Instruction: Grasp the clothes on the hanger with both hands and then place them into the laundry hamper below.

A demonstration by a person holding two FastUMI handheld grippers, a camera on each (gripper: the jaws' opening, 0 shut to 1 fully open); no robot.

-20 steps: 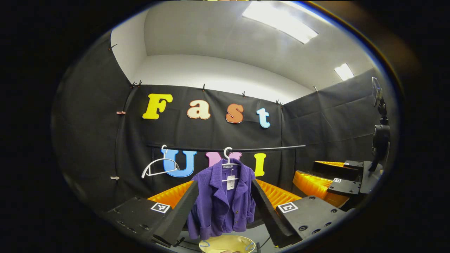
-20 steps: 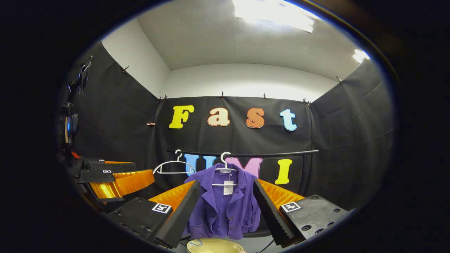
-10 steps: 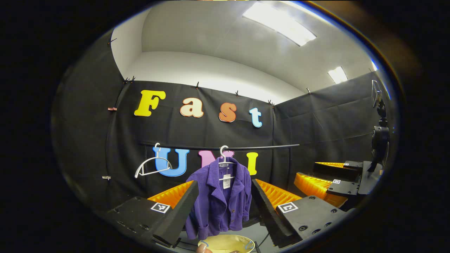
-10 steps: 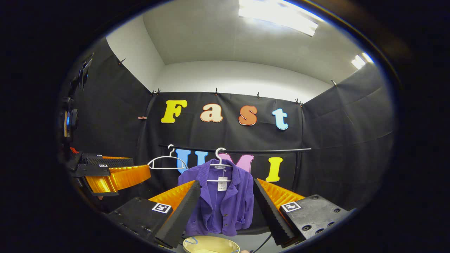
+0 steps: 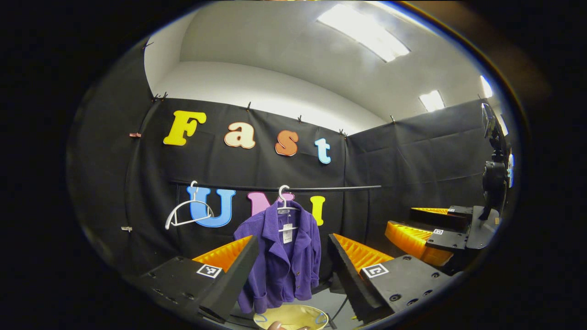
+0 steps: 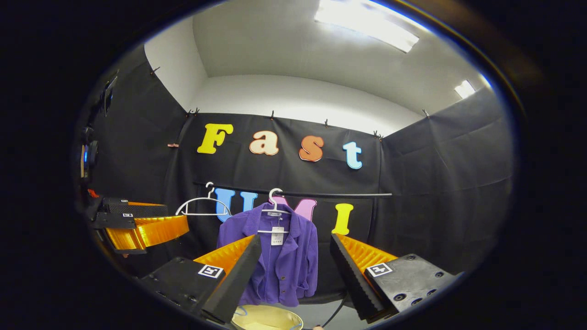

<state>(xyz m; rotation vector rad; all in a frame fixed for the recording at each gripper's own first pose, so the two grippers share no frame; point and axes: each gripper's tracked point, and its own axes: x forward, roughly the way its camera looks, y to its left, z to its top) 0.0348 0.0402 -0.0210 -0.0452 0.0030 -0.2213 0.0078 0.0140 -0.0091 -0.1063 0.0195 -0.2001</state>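
Both claws, left (image 5: 291, 256) and right (image 6: 293, 256), gape empty before the hung purple jacket (image 5: 282, 256); spare hanger (image 5: 185, 215) alongside, yellow hamper (image 5: 291, 317) cut off below.

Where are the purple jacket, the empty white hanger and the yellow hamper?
purple jacket (image 5: 282, 261), left gripper view, on its front panel.
empty white hanger (image 6: 202, 207), right gripper view, on its shoulder bar, hung on the rail.
yellow hamper (image 5: 293, 317), left gripper view, on its inner wall below the jacket.

Jacket (image 5: 284, 256) on hanger (image 5: 285, 206) on rail (image 5: 321, 188), hamper (image 5: 291, 317) below, bare hanger (image 5: 185, 215) to its left.
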